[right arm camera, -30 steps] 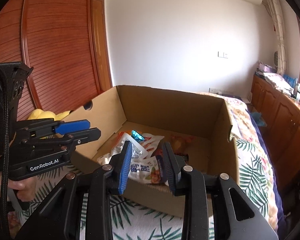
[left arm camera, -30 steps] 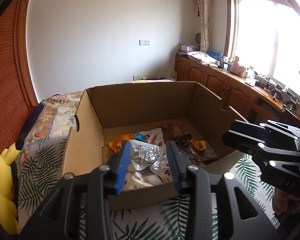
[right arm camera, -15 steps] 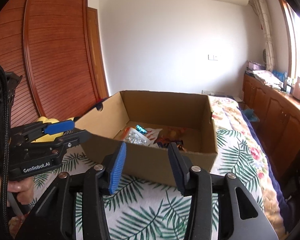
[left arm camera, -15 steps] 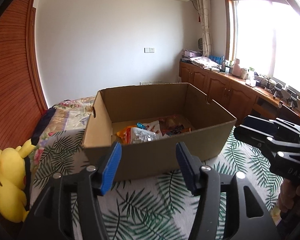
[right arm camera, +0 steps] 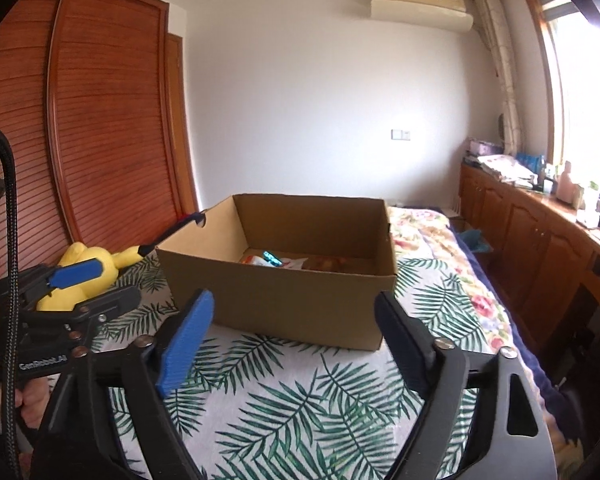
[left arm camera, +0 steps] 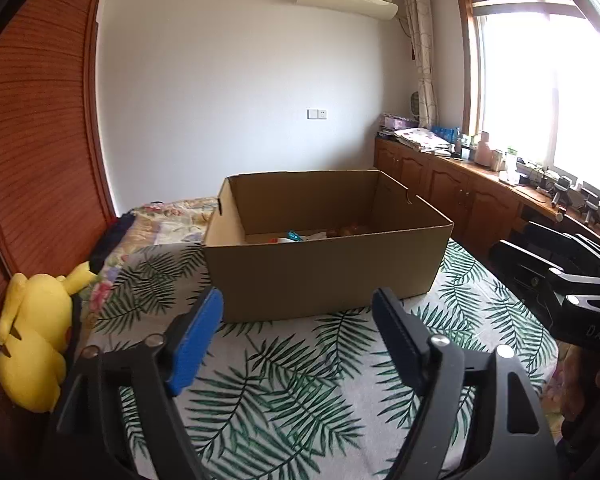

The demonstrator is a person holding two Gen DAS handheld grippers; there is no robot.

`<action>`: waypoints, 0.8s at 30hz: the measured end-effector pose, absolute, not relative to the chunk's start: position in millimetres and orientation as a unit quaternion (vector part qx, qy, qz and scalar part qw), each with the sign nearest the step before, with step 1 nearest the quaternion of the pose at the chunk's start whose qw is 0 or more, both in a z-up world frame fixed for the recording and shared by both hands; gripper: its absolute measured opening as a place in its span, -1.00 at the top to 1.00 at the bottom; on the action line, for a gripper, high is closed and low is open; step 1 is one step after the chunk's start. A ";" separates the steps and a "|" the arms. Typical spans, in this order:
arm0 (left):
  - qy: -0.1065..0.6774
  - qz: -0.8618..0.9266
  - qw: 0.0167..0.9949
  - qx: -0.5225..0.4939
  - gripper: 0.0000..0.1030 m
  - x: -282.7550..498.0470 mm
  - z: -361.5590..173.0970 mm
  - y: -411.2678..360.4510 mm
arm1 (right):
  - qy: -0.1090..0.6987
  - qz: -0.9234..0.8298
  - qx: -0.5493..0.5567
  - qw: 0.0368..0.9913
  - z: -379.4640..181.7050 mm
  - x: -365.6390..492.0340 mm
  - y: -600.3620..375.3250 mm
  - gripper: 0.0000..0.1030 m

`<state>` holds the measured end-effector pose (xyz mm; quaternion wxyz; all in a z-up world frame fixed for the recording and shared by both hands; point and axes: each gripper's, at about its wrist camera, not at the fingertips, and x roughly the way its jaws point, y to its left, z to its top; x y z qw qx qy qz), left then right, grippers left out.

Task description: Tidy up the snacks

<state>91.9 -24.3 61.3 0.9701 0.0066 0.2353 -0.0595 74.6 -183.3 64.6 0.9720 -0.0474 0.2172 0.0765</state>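
**Now: snacks in the box, both grippers empty**

The snacks (left arm camera: 300,236) lie low inside the open box (left arm camera: 324,276), which sits on the leaf-print bedspread (left arm camera: 292,392). The left gripper (left arm camera: 298,320) hangs in front of it, jaws opening wide, nothing between them. Same for the right gripper (right arm camera: 294,324): jaws opening, empty. A yellow plush (left arm camera: 34,340) lies left of the box.
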 end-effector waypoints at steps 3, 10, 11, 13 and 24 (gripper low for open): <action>0.229 -0.049 0.972 0.007 -0.71 81.1 59.5 -22.3 | 0.216 0.067 -0.043 0.973 60.8 64.0 -185.1 -0.84; 0.238 -0.028 0.971 0.011 -0.87 65.4 48.3 -21.6 | 0.217 0.060 -0.041 0.974 49.1 46.4 -185.4 -0.99; 0.238 -0.025 0.971 0.010 -0.87 63.5 46.6 -20.9 | 0.218 0.058 -0.041 0.973 49.0 45.8 -185.2 -0.99; 0.237 -0.019 0.971 0.008 -0.87 60.8 44.6 -20.2 | 0.219 0.054 -0.042 0.973 46.8 44.4 -185.4 -0.99; 0.243 -0.014 0.970 -0.002 -0.87 53.3 34.9 -17.2 | 0.218 0.042 -0.040 0.974 40.0 38.9 -189.4 -0.99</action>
